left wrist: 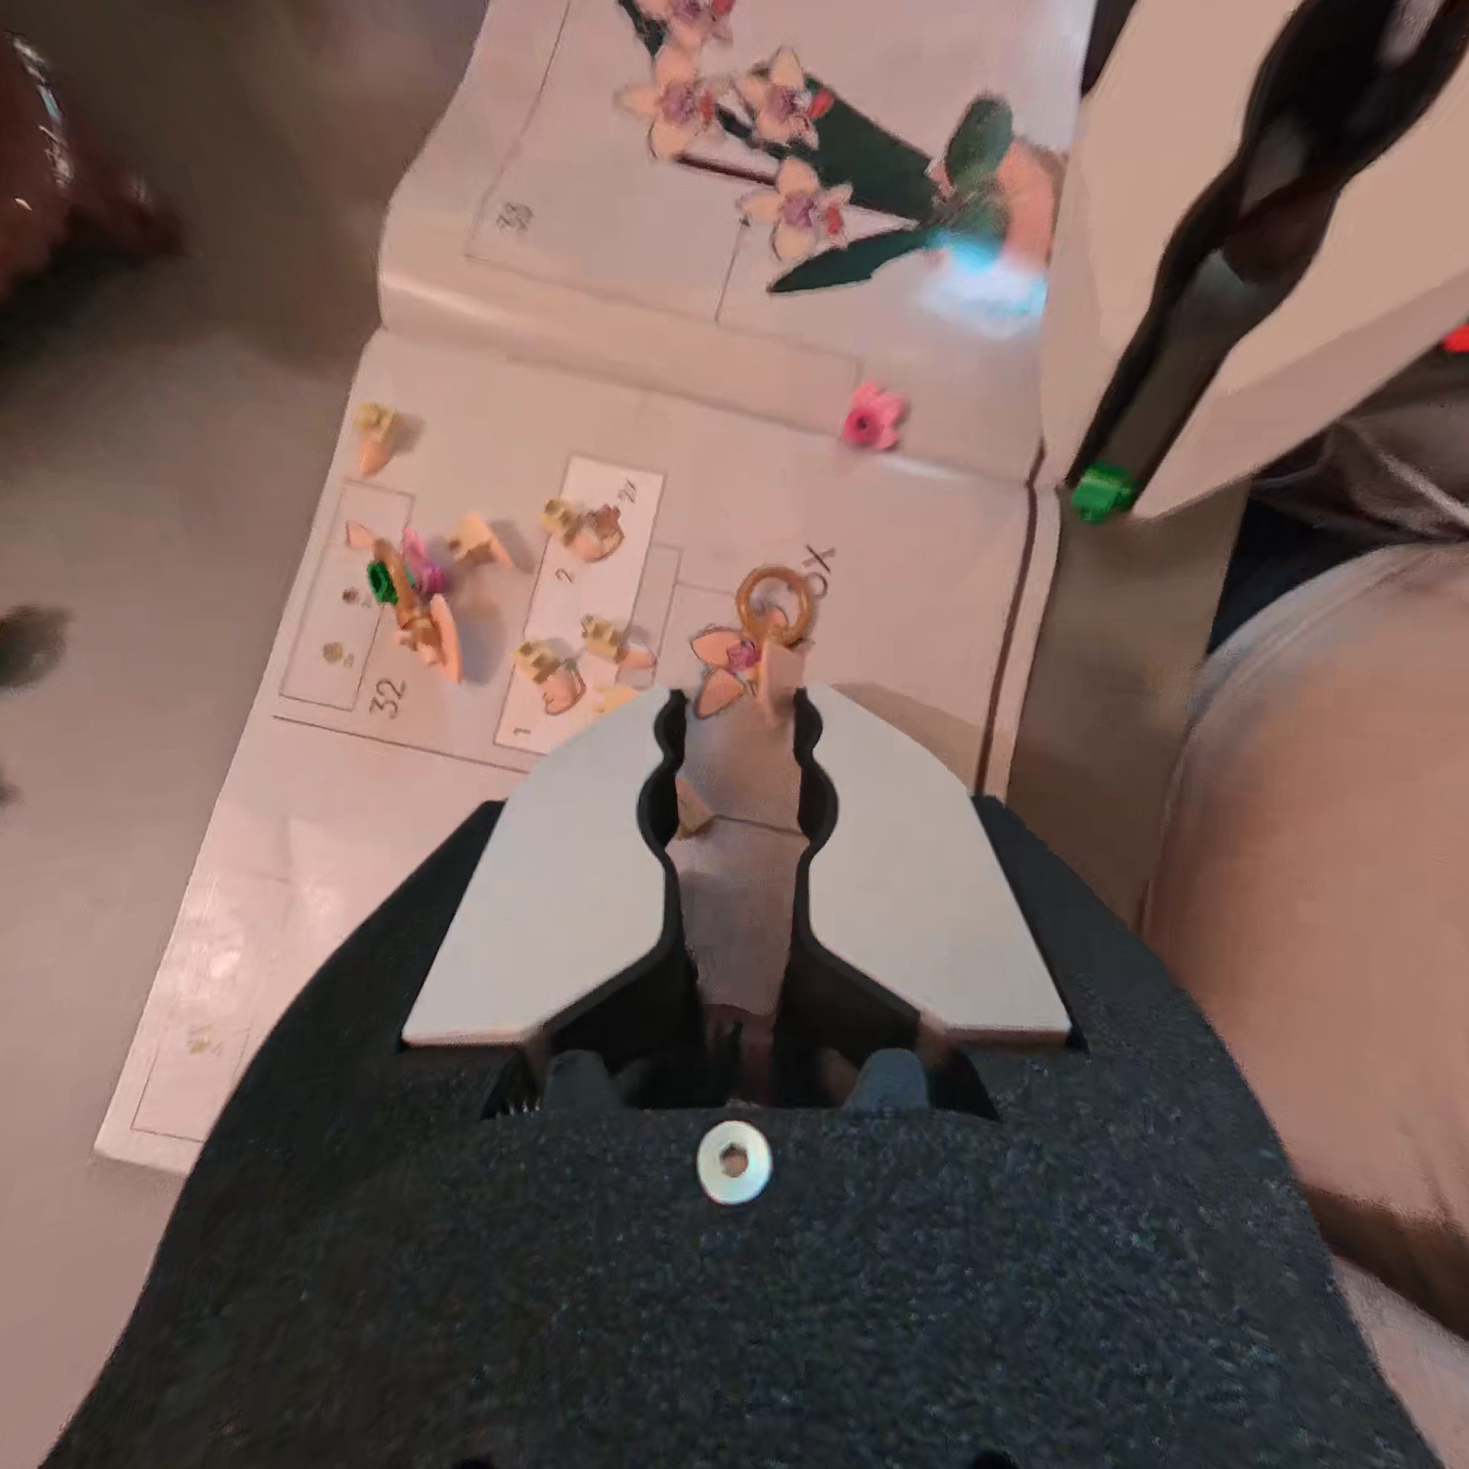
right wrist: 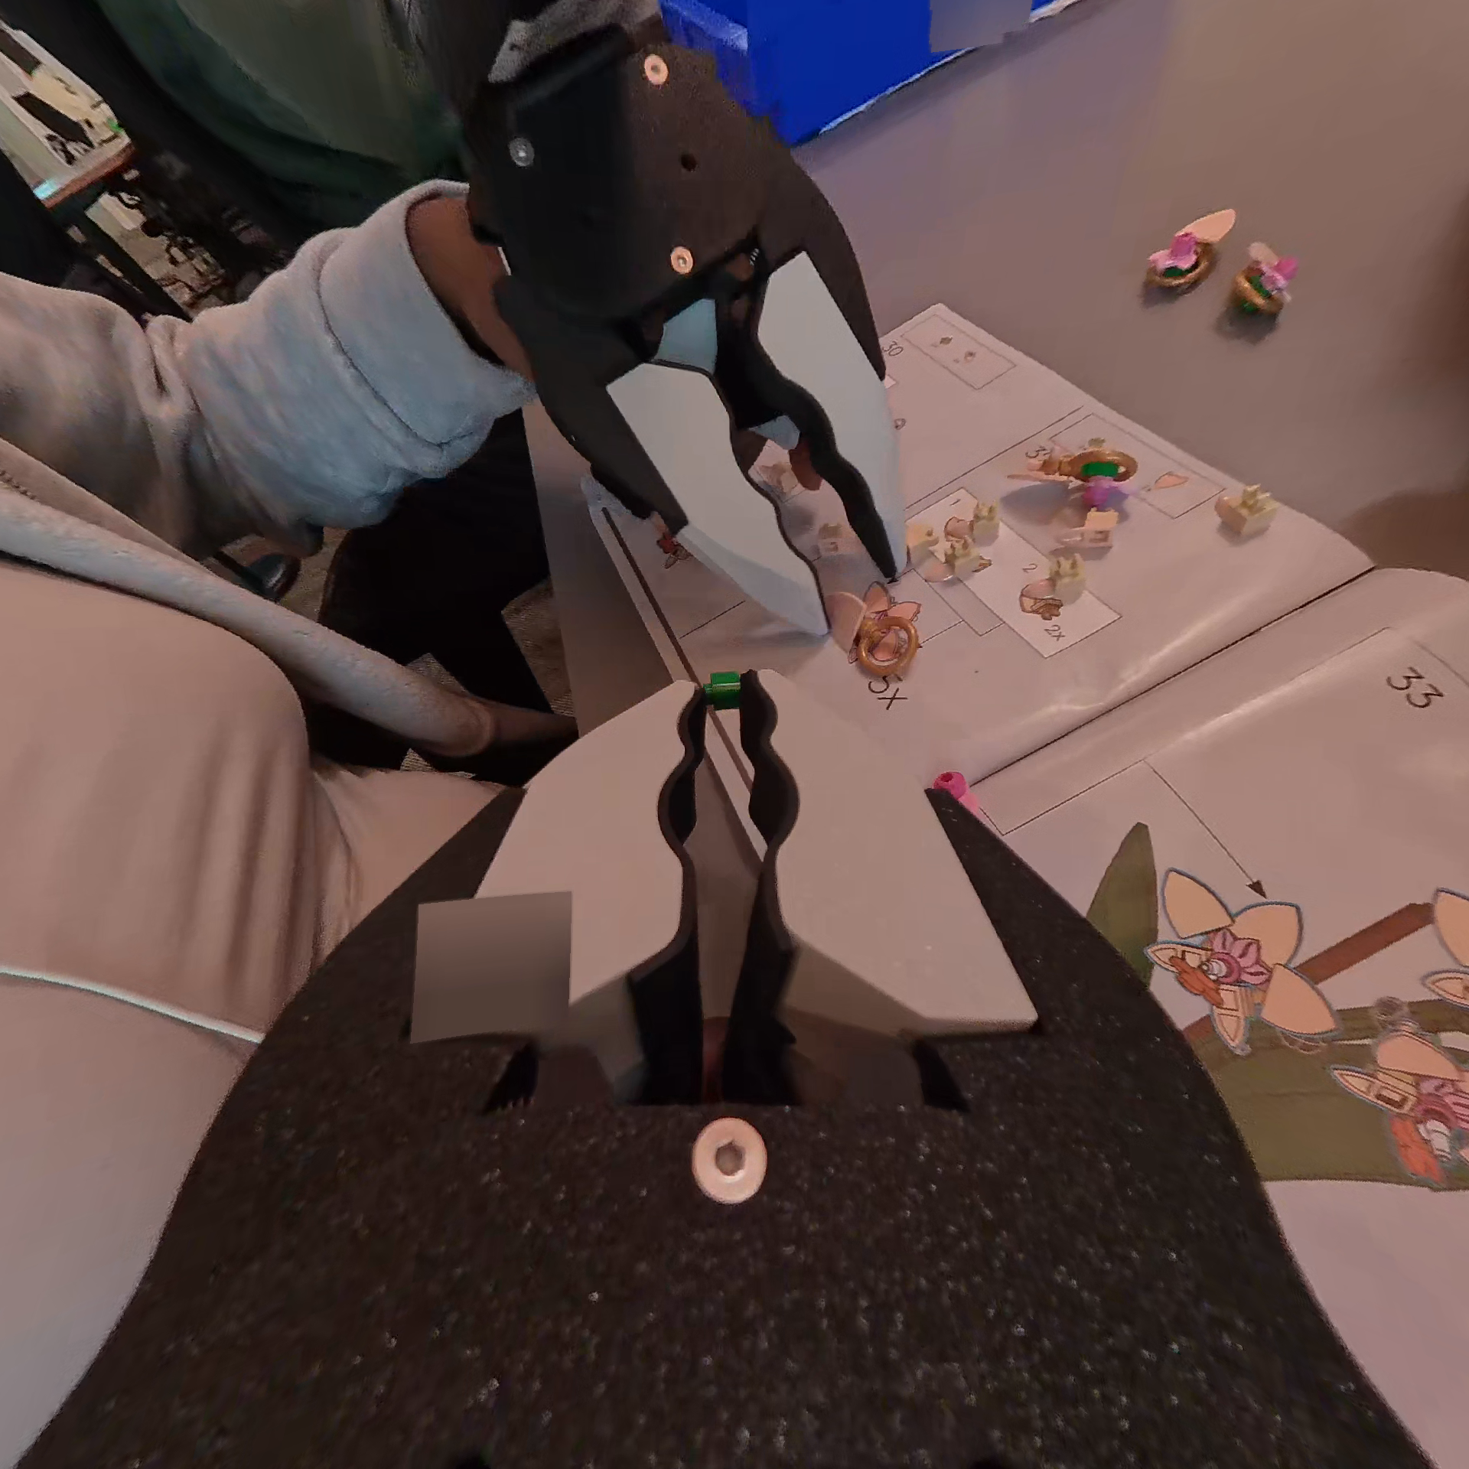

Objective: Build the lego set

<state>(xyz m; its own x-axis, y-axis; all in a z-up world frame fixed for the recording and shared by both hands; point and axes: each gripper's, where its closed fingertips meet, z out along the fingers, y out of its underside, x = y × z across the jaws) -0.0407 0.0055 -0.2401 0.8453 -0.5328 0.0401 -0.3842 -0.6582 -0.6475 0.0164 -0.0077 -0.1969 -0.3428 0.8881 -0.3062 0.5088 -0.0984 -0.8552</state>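
Observation:
My left gripper [left wrist: 739, 699] is open, its tips low over the open instruction booklet [left wrist: 898, 517]. A gold ring piece [left wrist: 775, 608] with a tan stem sits just past the tips, its stem against the right finger. In the right wrist view the ring [right wrist: 886, 640] lies on the page at the left gripper's [right wrist: 854, 600] tips. My right gripper [right wrist: 723, 682] is shut on a small green piece [right wrist: 722, 690], held above the booklet's near edge. It also shows at the upper right of the left wrist view [left wrist: 1105, 485]. A part-built flower [left wrist: 413, 612] lies farther left.
Several small cream pieces [right wrist: 962, 548] are scattered on the page. A pink flower piece [left wrist: 874, 417] lies near the fold. Two finished ring flowers [right wrist: 1180, 254] sit on the grey table beyond. A blue bin [right wrist: 795, 63] stands at the back. A person's sleeve [right wrist: 318, 397] is left. The part-built flower [left wrist: 413, 612] lies around 6 cm away from my left fingertips. My right wrist view [right wrist: 1066, 464] looks at it from another angle.

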